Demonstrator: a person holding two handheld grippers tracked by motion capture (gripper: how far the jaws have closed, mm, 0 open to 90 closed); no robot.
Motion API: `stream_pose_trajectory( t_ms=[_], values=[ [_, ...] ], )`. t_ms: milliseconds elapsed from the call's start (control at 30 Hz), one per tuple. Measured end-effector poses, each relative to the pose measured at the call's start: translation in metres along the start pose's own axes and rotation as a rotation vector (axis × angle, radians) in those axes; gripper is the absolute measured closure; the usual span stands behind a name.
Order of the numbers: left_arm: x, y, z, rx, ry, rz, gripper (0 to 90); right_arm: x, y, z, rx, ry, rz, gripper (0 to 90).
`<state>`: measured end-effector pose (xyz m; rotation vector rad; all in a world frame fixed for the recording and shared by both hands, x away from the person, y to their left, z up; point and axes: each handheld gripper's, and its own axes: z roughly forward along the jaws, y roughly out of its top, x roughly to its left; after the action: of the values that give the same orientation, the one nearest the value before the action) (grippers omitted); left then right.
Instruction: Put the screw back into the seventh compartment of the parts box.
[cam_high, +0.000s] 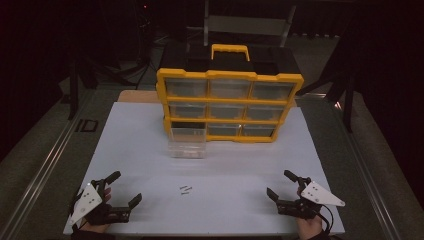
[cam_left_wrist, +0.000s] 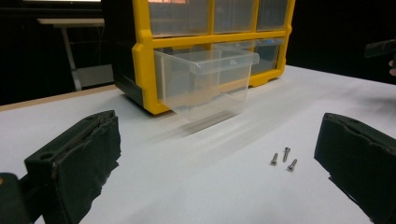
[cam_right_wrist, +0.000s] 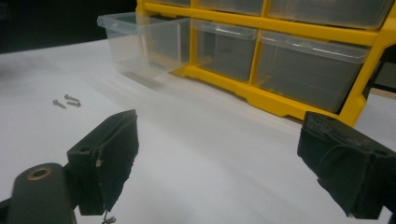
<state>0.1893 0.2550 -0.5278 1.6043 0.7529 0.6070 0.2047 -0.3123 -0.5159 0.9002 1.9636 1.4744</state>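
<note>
Jaws of both the left gripper (cam_high: 126, 186) and right gripper (cam_high: 281, 184) stand wide apart, holding nothing. Three screws (cam_high: 185, 189) lie between them on the white table (cam_high: 135, 150). One clear drawer (cam_high: 187, 142) protrudes from the yellow organizer (cam_high: 229, 104).

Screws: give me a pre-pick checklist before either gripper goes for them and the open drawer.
1. Left gripper open: ok, jaws spread wide.
2. Right gripper open: ok, holding nothing.
3. Screws lying free on the table: ok, three in a loose cluster between the grippers.
4. Drawer pulled out of the organizer: ok, bottom left one sticks forward.
5. Drawer empty: cannot tell, though it looks clear through its walls.
6. Path from screws to drawer: ok, bare table.
</note>
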Motion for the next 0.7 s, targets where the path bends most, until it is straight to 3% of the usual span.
stream_pose_trajectory(
  t_ms=[500, 700],
  values=[
    [0.0008, 0.0001, -0.0006, -0.003, 0.007, -0.010, 0.8, -0.0023, 0.0004, -0.0021, -0.018, 0.001, 0.010, 12.9],
    [-0.0008, 0.0009, 0.0009, 0.004, -0.008, -0.002, 0.8, -0.0007, 0.0026, -0.0032, -0.022, -0.004, -0.006, 13.0]
  ],
)
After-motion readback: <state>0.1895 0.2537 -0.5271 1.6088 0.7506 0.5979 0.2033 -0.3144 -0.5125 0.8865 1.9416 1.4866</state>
